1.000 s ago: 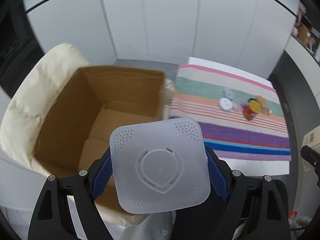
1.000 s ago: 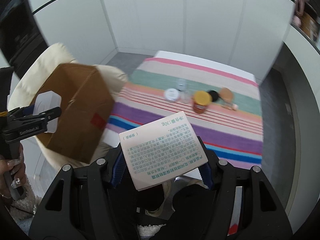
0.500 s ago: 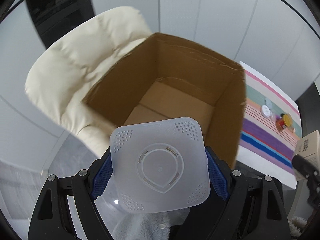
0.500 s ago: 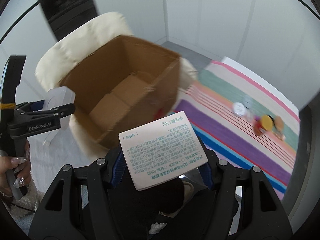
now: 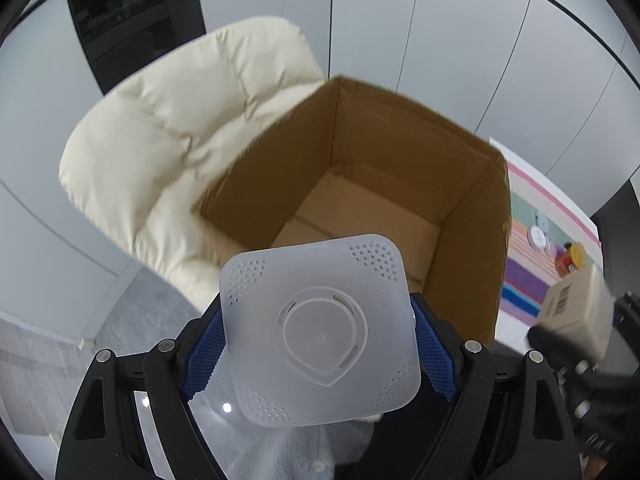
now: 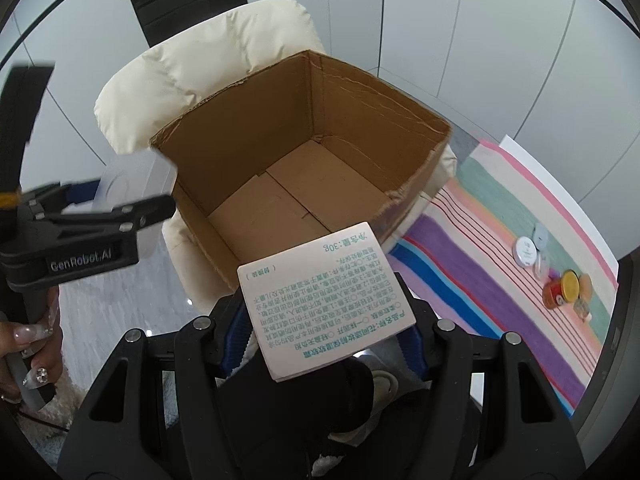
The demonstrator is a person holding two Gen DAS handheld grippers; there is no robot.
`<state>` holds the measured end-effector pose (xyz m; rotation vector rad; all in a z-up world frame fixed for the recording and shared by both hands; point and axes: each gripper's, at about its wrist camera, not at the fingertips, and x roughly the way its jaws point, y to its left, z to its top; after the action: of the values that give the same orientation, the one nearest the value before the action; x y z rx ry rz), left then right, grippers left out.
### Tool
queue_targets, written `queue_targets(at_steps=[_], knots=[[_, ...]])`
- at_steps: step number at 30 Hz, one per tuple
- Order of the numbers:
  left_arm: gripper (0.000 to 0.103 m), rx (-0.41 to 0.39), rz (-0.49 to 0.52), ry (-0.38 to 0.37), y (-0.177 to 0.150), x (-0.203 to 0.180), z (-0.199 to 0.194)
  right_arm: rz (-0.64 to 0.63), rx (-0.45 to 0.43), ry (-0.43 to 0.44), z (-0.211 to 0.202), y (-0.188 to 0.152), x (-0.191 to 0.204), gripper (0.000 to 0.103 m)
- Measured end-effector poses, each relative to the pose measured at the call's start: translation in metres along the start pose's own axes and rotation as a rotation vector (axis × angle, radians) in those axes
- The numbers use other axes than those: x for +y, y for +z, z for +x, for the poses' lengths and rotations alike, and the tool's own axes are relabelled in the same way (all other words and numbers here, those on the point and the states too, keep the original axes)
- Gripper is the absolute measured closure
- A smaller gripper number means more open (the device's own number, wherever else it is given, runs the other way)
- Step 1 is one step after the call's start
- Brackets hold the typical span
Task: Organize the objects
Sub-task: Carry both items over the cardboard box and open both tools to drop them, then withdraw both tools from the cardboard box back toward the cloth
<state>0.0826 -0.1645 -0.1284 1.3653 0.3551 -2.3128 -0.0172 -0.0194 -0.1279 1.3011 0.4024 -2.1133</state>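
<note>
**Both tools loaded and poised at the open carton**

The left tool (image 5: 318, 336) pinches a translucent white square lid (image 5: 320, 330) across its two side edges, the blue pads (image 5: 434, 344) pressed on it – a grip that keeps the flat face toward the camera and the piece level for dropping. It sits at the near rim of the empty cardboard box (image 5: 360, 184), which rests on a cream padded chair (image 5: 168, 140).

The right tool (image 6: 326, 316) clamps a small pink printed carton (image 6: 326, 300) by its sides, turned at an angle, also just short of the box's near wall. In its view the left tool hangs beside the box's left corner, held by a person's hand (image 6: 28, 344).

Judging by this, both pieces are meant for the box, and releasing them comes next – once each is carried forward over the opening.

More things wait on the striped cloth (image 6: 500, 280) covering the surface: a yellow-lidded jar (image 6: 562, 290) and small round containers (image 6: 526, 250), well apart from the box.
</note>
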Motion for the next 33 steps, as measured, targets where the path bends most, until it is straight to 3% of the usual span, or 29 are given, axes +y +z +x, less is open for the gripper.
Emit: queue_targets(at_steps=[11,18,19,22,24,33], knots=[[0.017,-0.026,-0.025,0.026,0.067,-0.024,0.042,-0.055,-0.007,-0.015,0.047,0.055,0.010,0.038],[0.016,0.008,-0.057,0.003,0.077,-0.019,0.063,-0.055,-0.007,-0.012,0.069,0.078,0.009,0.038],[0.016,0.024,-0.054,-0.014,0.077,-0.019,0.066,-0.051,-0.012,0.006,0.071,0.080,0.008,0.035],[0.010,0.066,-0.044,-0.025,0.075,-0.021,0.074,-0.030,-0.018,0.053,0.073,0.081,0.005,0.002],[0.003,0.068,-0.044,-0.026,0.073,-0.021,0.075,-0.026,-0.041,0.048,0.071,0.079,0.004,0.000],[0.002,0.044,-0.042,-0.023,0.072,-0.023,0.065,-0.005,-0.037,0.038,0.068,0.076,-0.004,0.000]])
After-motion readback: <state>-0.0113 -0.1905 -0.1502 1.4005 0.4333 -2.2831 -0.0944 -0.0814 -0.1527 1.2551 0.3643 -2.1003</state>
